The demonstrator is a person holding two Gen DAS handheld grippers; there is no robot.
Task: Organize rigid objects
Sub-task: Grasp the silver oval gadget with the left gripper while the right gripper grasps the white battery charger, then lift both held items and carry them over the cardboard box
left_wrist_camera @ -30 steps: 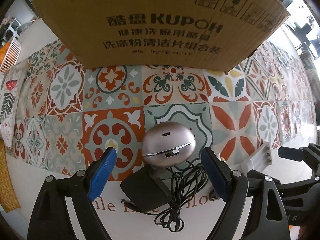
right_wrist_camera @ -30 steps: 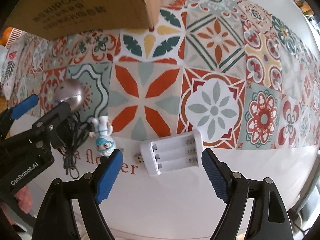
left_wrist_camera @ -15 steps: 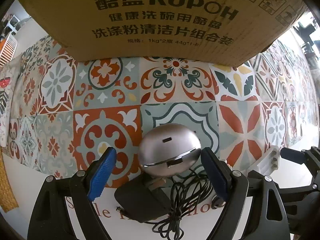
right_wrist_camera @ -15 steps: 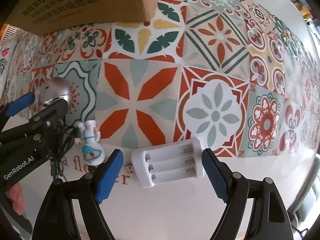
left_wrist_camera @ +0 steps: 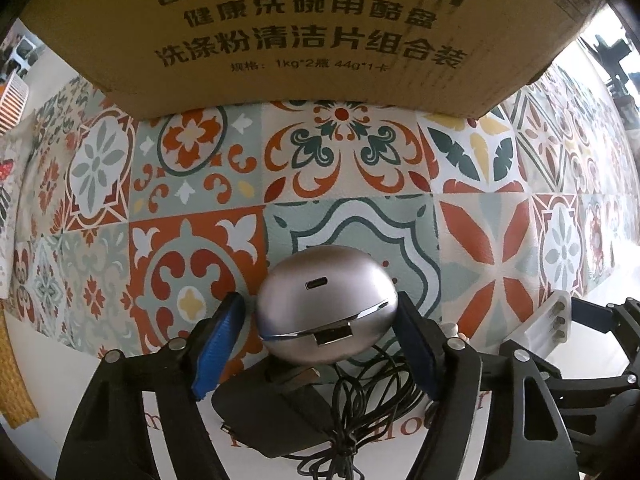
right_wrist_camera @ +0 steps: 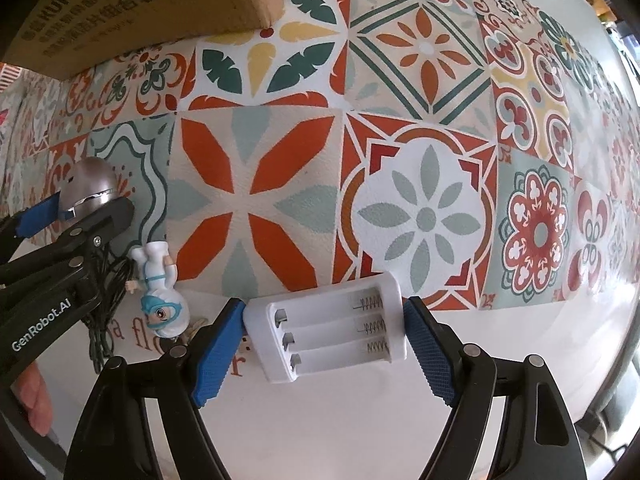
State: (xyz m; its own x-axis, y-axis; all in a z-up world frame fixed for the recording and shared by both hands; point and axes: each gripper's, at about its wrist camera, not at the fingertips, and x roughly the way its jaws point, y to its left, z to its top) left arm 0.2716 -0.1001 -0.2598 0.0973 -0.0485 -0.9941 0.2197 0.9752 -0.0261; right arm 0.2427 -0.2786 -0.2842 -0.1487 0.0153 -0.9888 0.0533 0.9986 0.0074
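Note:
A silver egg-shaped case [left_wrist_camera: 326,304] sits on the patterned cloth between the blue pads of my left gripper [left_wrist_camera: 320,336]; the right pad touches it, the left pad stands a small gap off. A black adapter [left_wrist_camera: 272,412] with a coiled cable [left_wrist_camera: 372,392] lies just under it. A white battery holder [right_wrist_camera: 332,336] with three empty slots lies between the pads of my right gripper [right_wrist_camera: 324,340], which touch both its ends. The silver case [right_wrist_camera: 88,188] and left gripper [right_wrist_camera: 60,248] also show at the left of the right wrist view.
A large KUPOH cardboard box [left_wrist_camera: 312,32] stands close behind the case. A small white and teal figurine [right_wrist_camera: 160,296] lies left of the battery holder. The battery holder's end [left_wrist_camera: 552,320] shows at right in the left wrist view. A white basket [left_wrist_camera: 12,100] is far left.
Both grippers moved forward and narrowed. The left gripper's jaws have closed in around the silver case; the right gripper's jaws have closed onto the battery holder's ends.

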